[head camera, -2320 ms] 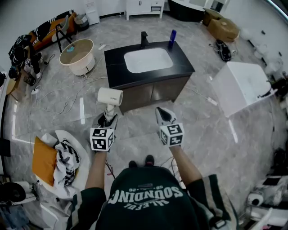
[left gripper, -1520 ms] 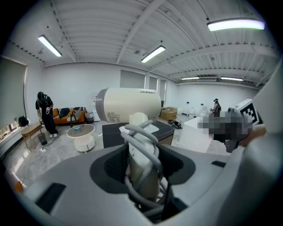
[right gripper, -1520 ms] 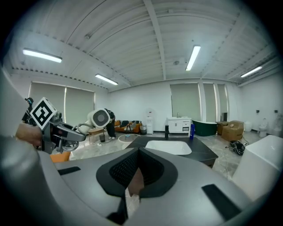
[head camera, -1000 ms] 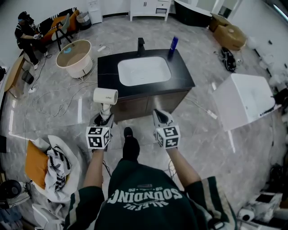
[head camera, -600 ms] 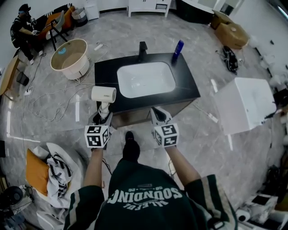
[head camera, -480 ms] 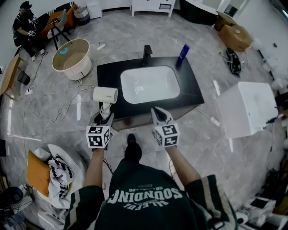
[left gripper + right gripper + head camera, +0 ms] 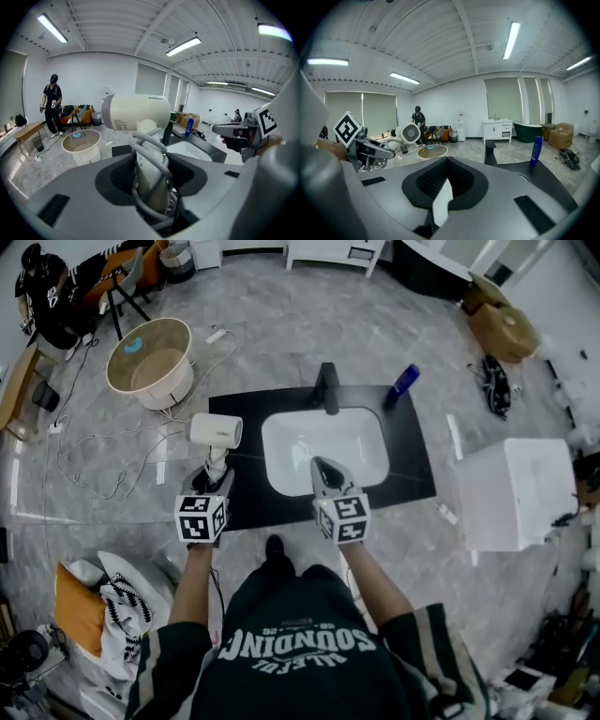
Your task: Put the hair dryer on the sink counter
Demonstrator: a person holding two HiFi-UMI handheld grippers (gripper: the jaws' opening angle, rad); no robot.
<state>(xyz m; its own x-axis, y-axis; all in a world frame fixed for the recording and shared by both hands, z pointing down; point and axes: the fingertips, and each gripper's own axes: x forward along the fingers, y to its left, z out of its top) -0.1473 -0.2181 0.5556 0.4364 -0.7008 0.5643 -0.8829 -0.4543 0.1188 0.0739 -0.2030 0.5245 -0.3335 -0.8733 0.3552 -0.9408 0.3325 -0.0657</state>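
A white hair dryer [image 7: 216,430] stands upright in my left gripper [image 7: 214,480], which is shut on its cord-wrapped handle [image 7: 150,180]. Its barrel [image 7: 136,111] points right, just past the left end of the black sink counter [image 7: 419,465]. My right gripper [image 7: 321,471] is shut on nothing and hovers over the white basin [image 7: 352,442]. In the right gripper view the hair dryer [image 7: 408,133] shows its rear grille at the left, and the counter [image 7: 546,177] lies ahead. A black faucet [image 7: 327,390] and a blue bottle [image 7: 404,382] stand at the counter's back.
A round beige tub [image 7: 150,357] sits on the floor at the far left, with cables [image 7: 103,456] trailing beside it. A white box [image 7: 516,493] stands right of the counter. A person [image 7: 42,306] is by the far left wall. Cloths [image 7: 117,592] lie piled at near left.
The person has walked up to the counter. Both grippers now reach over its front edge, the right one above the basin. The left gripper still holds the hair dryer.
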